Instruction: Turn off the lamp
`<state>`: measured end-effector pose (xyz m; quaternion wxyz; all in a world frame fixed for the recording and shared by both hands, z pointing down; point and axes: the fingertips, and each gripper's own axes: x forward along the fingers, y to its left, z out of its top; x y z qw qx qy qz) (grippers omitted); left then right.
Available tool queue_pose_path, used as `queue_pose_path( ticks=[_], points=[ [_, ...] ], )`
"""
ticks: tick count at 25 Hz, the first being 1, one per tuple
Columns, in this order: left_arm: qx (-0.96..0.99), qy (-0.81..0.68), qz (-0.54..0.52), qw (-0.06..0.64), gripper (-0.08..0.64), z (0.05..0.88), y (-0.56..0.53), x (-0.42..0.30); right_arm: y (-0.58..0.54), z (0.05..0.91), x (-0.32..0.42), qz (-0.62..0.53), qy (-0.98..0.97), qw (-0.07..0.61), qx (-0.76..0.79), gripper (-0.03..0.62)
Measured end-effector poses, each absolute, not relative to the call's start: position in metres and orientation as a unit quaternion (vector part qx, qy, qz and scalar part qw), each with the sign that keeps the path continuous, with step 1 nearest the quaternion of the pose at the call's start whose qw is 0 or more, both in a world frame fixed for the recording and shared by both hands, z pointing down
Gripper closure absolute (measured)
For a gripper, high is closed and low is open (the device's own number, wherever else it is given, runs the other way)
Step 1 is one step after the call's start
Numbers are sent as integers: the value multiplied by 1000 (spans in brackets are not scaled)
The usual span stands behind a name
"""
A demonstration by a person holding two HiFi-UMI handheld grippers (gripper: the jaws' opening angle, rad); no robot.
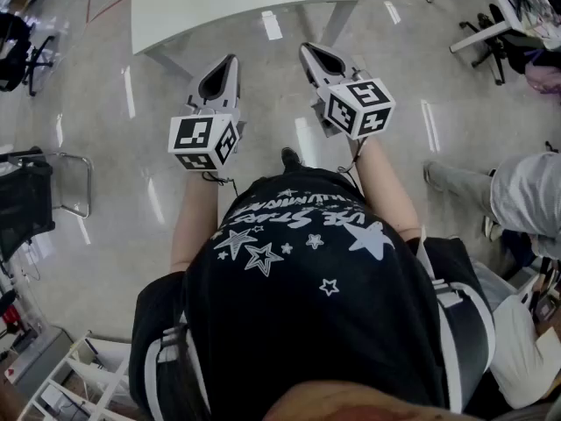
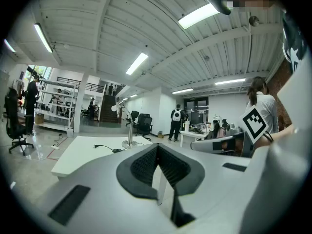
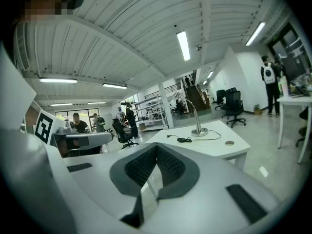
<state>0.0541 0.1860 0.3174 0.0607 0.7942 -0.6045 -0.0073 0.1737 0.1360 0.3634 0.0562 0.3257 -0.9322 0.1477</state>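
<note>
Head view: the left gripper (image 1: 229, 61) and the right gripper (image 1: 308, 51) sit at centre frame, below a white table (image 1: 245, 11) at the top.

Left gripper view: its jaws are together and empty. The lamp (image 2: 128, 126) stands on the table, left of centre.

Right gripper view: its jaws meet with nothing between them. The lamp (image 3: 198, 122) stands right of centre.

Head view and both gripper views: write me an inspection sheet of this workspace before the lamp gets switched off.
Surface: white table, mostly bare.
Job's things: gooseneck lamp standing on the table.
Clutter: nothing seen.
Grippers: left gripper and right gripper both shut, empty, short of the table.
Cables: black cord lying on the table beside the lamp base.
Surroundings: an office chair, a standing person, a staircase.
</note>
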Motion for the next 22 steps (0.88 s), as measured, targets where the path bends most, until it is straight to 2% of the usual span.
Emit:
queue_pose_path(
  ticks=[14,22],
  points=[
    [771,-633,7,73,551,332,137,77,72,381,206,170,-937,65,298,586],
    [758,-647,18,82,551,339,132,63,60,393,188,187,-940,75,274,587]
  ],
)
